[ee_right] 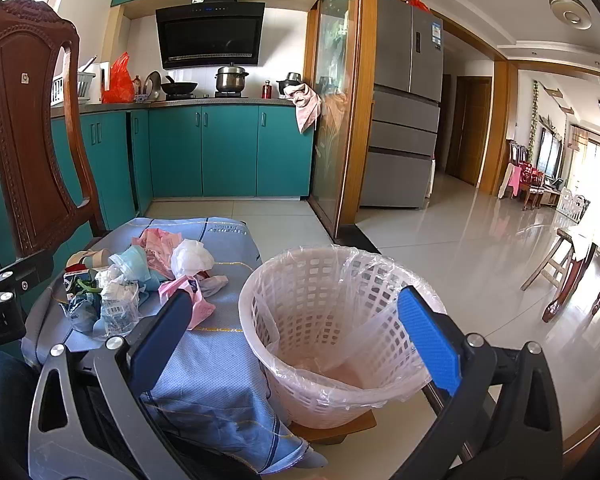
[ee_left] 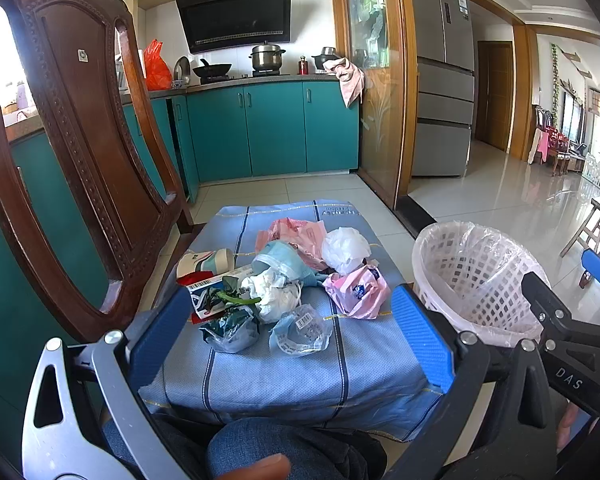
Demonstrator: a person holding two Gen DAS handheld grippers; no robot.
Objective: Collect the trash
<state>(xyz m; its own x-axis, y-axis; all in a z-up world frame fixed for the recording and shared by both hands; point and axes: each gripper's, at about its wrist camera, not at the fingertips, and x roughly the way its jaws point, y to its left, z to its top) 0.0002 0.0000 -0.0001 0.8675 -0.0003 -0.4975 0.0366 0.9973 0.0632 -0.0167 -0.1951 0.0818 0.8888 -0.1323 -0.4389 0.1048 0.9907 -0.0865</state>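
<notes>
A heap of trash lies on a blue cloth-covered stool: a pink bag, white crumpled plastic, a blue face mask, a paper cup, a small carton, a clear wrapper with a barcode and a dark teal wrapper. The heap also shows in the right wrist view. A white lattice bin with a clear liner stands right of the stool. My left gripper is open and empty, near the heap. My right gripper is open and empty over the bin's near rim.
A carved wooden chair stands close on the left. Teal kitchen cabinets and a fridge are behind. The bin rests on a low wooden stand. A wooden stool is at the right on the tiled floor.
</notes>
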